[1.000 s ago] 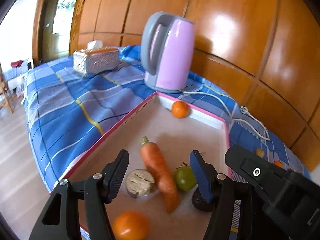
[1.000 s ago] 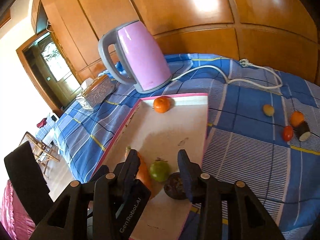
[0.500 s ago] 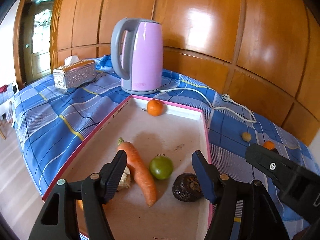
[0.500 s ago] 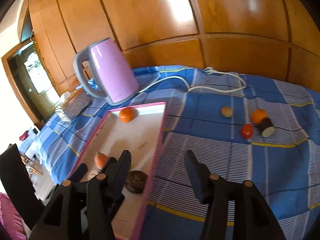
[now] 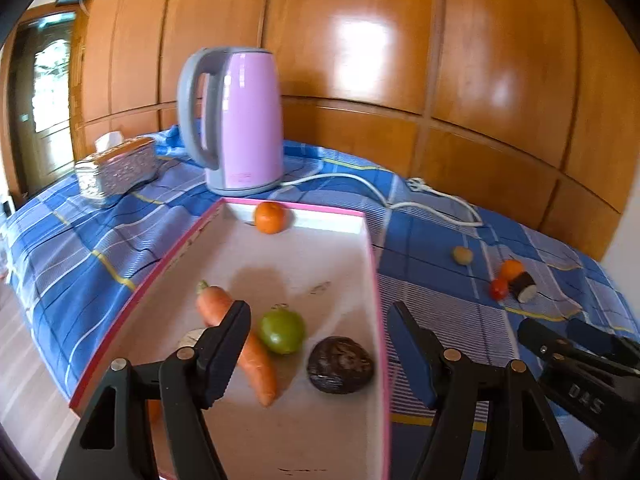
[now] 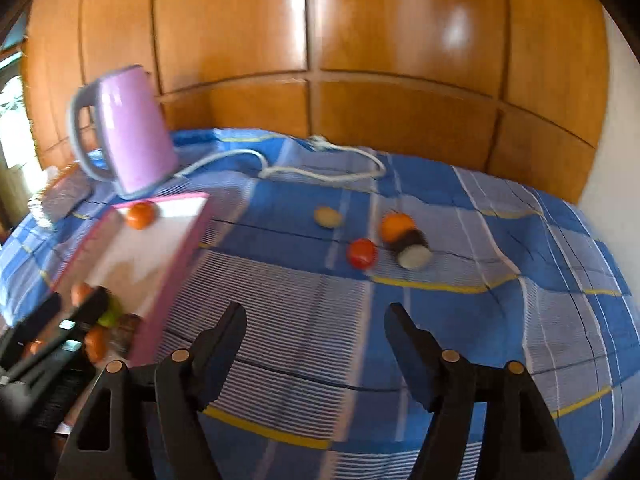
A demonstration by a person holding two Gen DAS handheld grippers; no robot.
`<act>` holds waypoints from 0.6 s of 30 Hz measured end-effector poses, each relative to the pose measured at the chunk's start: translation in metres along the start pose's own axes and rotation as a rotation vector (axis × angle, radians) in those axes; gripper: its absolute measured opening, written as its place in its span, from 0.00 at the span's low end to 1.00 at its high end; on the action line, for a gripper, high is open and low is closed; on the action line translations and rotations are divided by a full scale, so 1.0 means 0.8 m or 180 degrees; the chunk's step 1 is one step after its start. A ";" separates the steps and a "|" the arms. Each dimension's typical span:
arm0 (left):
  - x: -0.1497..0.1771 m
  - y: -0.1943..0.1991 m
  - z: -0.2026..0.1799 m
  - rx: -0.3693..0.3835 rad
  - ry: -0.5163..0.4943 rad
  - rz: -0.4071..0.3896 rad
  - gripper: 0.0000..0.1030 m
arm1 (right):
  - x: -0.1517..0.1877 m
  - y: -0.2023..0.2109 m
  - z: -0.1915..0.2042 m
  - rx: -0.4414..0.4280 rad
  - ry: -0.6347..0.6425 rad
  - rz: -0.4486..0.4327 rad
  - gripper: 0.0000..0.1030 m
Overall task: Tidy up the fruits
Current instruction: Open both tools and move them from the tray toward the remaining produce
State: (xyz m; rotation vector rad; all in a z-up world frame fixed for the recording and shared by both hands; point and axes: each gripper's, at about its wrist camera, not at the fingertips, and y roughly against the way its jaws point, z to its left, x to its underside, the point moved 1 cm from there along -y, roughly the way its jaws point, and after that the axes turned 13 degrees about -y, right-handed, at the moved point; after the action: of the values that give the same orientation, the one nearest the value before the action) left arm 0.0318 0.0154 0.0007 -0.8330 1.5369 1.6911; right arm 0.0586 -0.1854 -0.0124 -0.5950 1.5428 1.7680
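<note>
Both the left gripper (image 5: pixel 318 322) and right gripper (image 6: pixel 314 320) are opening, empty, above the pink-rimmed tray (image 5: pixel 374 280) (smooth, rectangular) and striped cloth (image 6: pixel 280 300).

Black plastic fingers (image 5: pixel 224 352), blue inner pads (image 5: pixel 412 356), brass-coloured pivot screws

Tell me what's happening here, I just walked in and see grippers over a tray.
A person holding two grippers is sorting produce into a pink-rimmed tray. It already holds a carrot, a green fruit, a dark round fruit and an orange. The left gripper hovers over the tray, jaws opening, empty. The right gripper, also opening and empty, faces the small fruits left on the blue cloth.
</note>
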 end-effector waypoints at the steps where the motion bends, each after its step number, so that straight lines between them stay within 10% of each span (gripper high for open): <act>1: 0.000 0.001 -0.003 0.0028 -0.0034 -0.0015 0.69 | 0.001 -0.002 -0.007 0.0011 -0.0040 0.0020 0.71; 10: 0.000 0.001 -0.036 0.0362 -0.0327 -0.0059 0.72 | -0.006 -0.027 -0.075 -0.0061 -0.0673 0.0290 0.70; 18: 0.003 -0.005 -0.050 0.0496 -0.0420 0.0034 0.72 | -0.018 -0.056 -0.108 -0.0053 -0.0952 0.0395 0.46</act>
State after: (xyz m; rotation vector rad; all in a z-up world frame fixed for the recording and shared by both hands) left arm 0.0340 -0.0244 -0.0068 -0.6216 1.5614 1.5780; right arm 0.0925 -0.2711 -0.0464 -0.2317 1.3823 1.8667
